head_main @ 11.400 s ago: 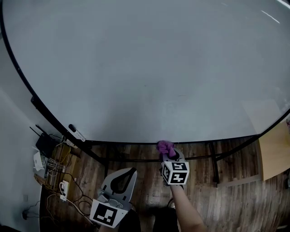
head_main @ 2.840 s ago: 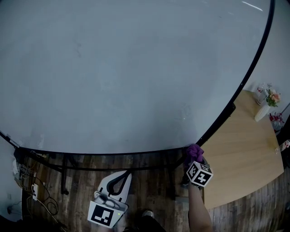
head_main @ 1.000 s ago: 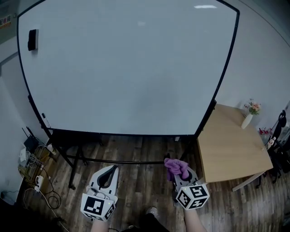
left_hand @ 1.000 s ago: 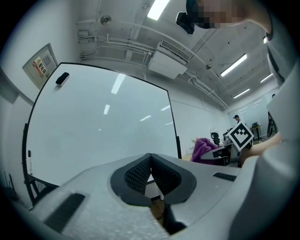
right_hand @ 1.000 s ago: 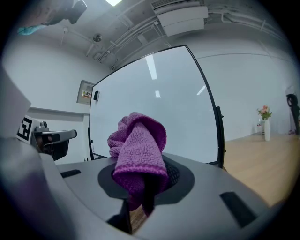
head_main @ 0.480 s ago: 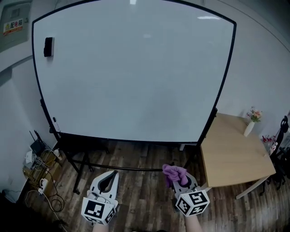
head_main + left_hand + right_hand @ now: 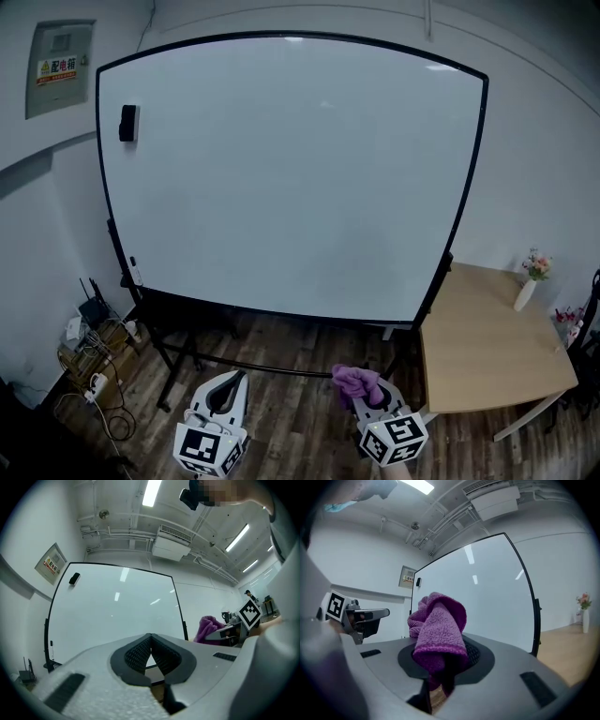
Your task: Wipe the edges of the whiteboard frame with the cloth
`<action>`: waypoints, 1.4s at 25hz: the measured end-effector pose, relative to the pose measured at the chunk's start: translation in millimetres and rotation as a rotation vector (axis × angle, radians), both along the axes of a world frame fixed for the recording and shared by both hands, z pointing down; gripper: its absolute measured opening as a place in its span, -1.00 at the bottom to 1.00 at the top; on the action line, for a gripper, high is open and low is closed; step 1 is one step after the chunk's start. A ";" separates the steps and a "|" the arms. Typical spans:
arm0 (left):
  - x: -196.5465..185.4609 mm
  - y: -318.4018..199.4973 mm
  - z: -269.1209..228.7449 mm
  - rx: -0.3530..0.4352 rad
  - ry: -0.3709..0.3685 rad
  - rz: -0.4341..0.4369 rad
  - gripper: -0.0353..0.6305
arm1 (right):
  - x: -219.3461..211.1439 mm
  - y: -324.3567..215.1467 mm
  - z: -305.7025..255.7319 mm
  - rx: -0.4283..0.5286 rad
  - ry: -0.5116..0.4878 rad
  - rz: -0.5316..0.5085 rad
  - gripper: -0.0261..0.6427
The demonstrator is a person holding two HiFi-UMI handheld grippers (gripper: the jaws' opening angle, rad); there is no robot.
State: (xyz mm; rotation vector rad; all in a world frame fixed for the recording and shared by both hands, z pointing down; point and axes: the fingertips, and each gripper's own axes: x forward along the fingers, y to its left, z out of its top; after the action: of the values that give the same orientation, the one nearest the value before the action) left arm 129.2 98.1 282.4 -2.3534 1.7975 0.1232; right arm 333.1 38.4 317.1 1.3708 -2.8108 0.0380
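Note:
The whiteboard stands upright ahead, ringed by a thin black frame. It also shows in the left gripper view and the right gripper view. My right gripper is low in the head view, well short of the board, shut on a bunched purple cloth. The cloth sticks up from between the right gripper's jaws. My left gripper hangs beside it at the lower left, shut and empty, its tips meeting. Neither gripper touches the frame.
A wooden table with a small vase of flowers stands right of the board. A black eraser sticks to the board's upper left. The stand's legs and a heap of cables lie on the wooden floor.
Earlier the cloth was against the bottom frame edge and slid right to its lower right corner. Since then both grippers have drawn back and the whole board has come into view.

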 end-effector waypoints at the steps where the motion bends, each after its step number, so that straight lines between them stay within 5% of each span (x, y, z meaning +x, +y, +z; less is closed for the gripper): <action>1: 3.6 3.8 -0.4 0.001 0.000 -0.007 -0.84 | 3.1 2.5 -0.8 0.001 0.002 -0.008 -0.68; 9: 30.1 37.8 -14.2 0.003 0.004 -0.097 -0.84 | 26.9 24.9 -7.4 0.018 0.007 -0.069 -0.68; 35: 102.7 123.7 4.3 0.006 -0.003 -0.128 -0.84 | 87.2 109.3 -1.9 0.029 0.002 -0.156 -0.68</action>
State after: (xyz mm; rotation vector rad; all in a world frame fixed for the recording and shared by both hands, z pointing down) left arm 231.9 221.8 286.6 -2.2254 1.9372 0.1075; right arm 420.4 147.7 315.2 1.1518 -2.9176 -0.0056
